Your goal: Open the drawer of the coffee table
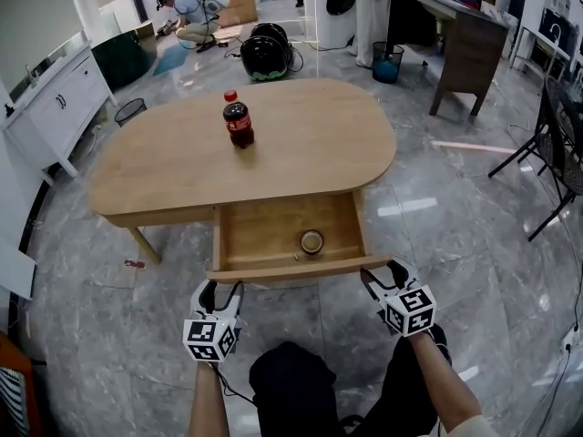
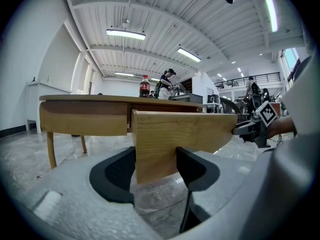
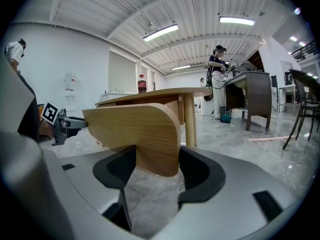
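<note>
With the drawer (image 1: 273, 230) standing well out below the tabletop (image 1: 310, 144) near edge, your left tool (image 1: 221, 288) and right tool (image 1: 375, 276) each clamp one end of its front panel (image 1: 291, 269); the pull is judged nearly complete, so draw evenly or release both tools.

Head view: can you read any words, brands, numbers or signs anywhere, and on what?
No text reads clearly.
Dark plastic cola bottle, red label: print too small to read.
Small round tin in the open wooden drawer: lid unreadable.
Left marker cube and right marker cube: black-and-white square patterns only, no words.
</note>
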The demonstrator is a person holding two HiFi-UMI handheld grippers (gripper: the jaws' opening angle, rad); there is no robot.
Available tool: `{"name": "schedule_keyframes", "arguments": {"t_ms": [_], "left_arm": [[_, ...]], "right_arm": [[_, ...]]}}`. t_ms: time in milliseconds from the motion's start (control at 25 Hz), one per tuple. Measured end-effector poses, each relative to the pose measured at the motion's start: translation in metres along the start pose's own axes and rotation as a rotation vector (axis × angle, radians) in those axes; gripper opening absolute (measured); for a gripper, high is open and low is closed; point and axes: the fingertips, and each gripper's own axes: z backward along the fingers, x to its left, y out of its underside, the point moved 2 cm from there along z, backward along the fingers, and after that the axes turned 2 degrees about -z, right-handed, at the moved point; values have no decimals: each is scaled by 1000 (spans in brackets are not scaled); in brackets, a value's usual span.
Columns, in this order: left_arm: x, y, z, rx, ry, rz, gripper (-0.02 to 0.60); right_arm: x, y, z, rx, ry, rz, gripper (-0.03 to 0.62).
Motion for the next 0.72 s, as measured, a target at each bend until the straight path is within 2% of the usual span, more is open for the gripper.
{"name": "schedule_keyframes", "arguments": {"t_ms": [280,440,600,720], "left_arm": [[4,-5,2,-15,7,-17,247],[6,-2,9,6,16,34,247],[11,-3,13,81,3,94,247],[15,-22,16,154,18,97,247]], "right_arm": [[-2,-4,8,-9,11,17,285],[-1,-13,21,13,36,3,285],[5,-24,21,87,55,-16,284],[7,-38,25,156,96,-98,284]]}}
